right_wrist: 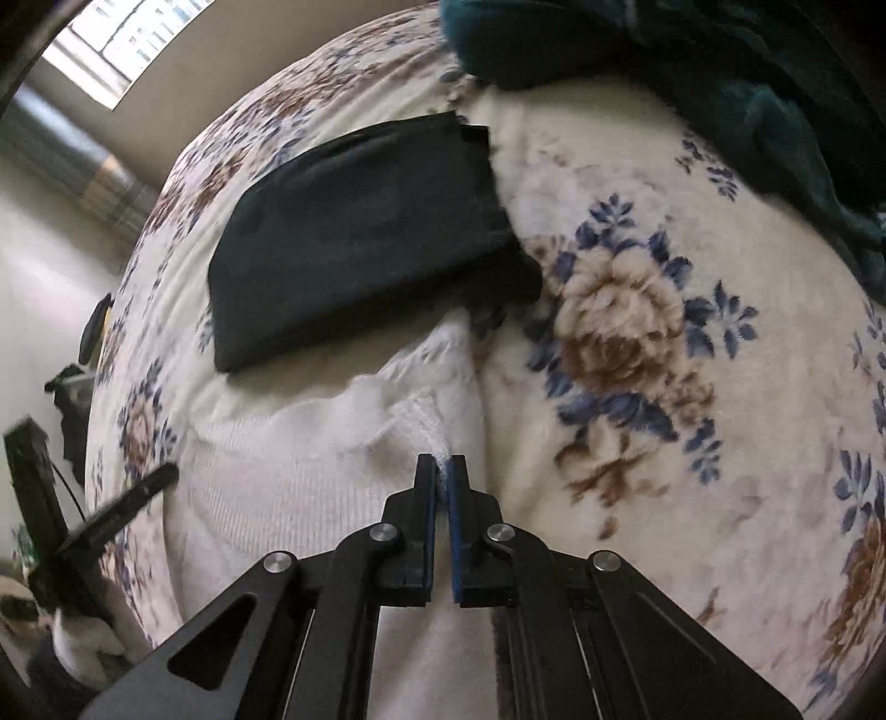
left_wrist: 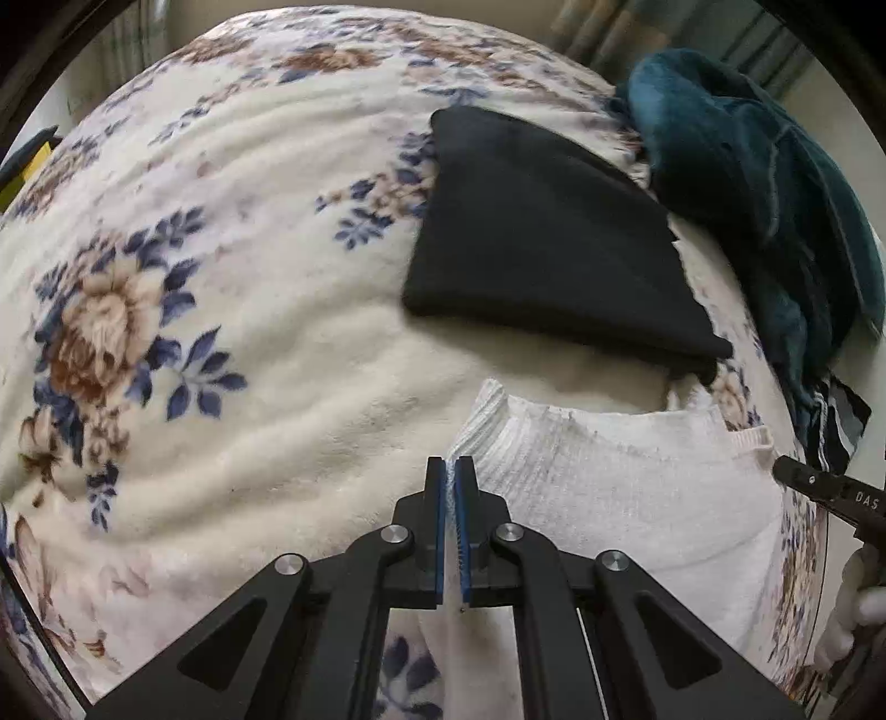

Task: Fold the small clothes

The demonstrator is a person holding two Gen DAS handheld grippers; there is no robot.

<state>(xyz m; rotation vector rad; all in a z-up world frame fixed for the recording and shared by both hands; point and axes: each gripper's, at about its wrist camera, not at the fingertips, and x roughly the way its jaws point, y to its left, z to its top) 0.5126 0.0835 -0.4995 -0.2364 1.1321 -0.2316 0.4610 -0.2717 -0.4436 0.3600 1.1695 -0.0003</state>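
A white knit garment point(left_wrist: 620, 487) lies on the floral blanket point(left_wrist: 249, 332), near the front. My left gripper point(left_wrist: 455, 462) is shut on its left edge. My right gripper point(right_wrist: 441, 459) is shut on its right edge; the garment also shows in the right wrist view point(right_wrist: 288, 487). The right gripper's tip shows at the right of the left wrist view point(left_wrist: 797, 476), and the left gripper's tip at the left of the right wrist view point(right_wrist: 138, 493). A folded black garment point(left_wrist: 548, 232) lies flat just beyond the white one; it shows in the right wrist view too point(right_wrist: 360, 232).
A teal fleece pile point(left_wrist: 764, 183) lies at the back right of the bed, also at the top of the right wrist view point(right_wrist: 692, 66). The floral blanket point(right_wrist: 664, 360) covers the bed. A window point(right_wrist: 127, 33) and floor lie beyond the bed's left side.
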